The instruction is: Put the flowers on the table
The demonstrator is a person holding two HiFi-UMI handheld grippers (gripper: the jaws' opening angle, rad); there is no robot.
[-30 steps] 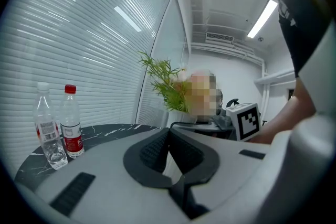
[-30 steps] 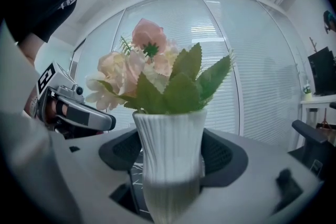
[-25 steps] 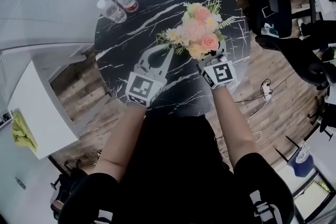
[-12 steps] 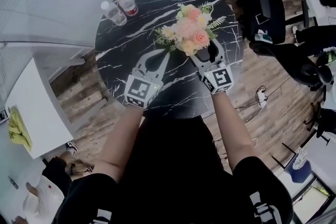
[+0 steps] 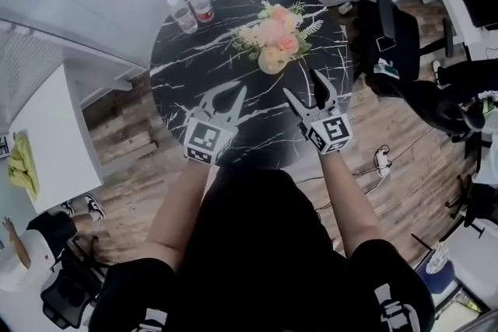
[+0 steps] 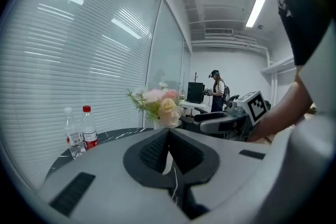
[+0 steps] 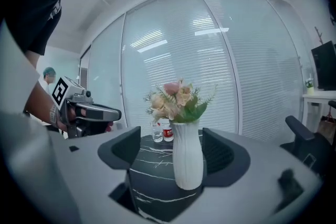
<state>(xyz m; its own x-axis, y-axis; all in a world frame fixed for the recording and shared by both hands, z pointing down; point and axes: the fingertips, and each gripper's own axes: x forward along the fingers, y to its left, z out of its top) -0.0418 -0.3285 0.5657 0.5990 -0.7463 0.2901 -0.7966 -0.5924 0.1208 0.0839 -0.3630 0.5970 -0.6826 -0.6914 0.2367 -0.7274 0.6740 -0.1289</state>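
A bouquet of pink and cream flowers (image 5: pixel 271 37) stands upright in a white vase (image 7: pixel 188 157) on the round black marble table (image 5: pixel 194 66). My right gripper (image 5: pixel 303 87) is open, just short of the vase on the near side. In the right gripper view the jaws stand wide on either side of the vase without touching it. My left gripper (image 5: pixel 232 92) hovers over the table's near left part, shut with nothing in it. In the left gripper view its jaws meet at the tip, with the flowers (image 6: pixel 159 105) beyond.
Two water bottles (image 5: pixel 192 8) stand at the table's far left edge. A black office chair (image 5: pixel 393 19) is to the right of the table, a white cabinet (image 5: pixel 43 144) to the left. A seated person (image 5: pixel 23 245) is at lower left. Cables lie on the wooden floor (image 5: pixel 381 159).
My right gripper has opened, let go of the vase and drawn back towards me. The flowers now stand on the table by themselves. The left gripper stayed shut.
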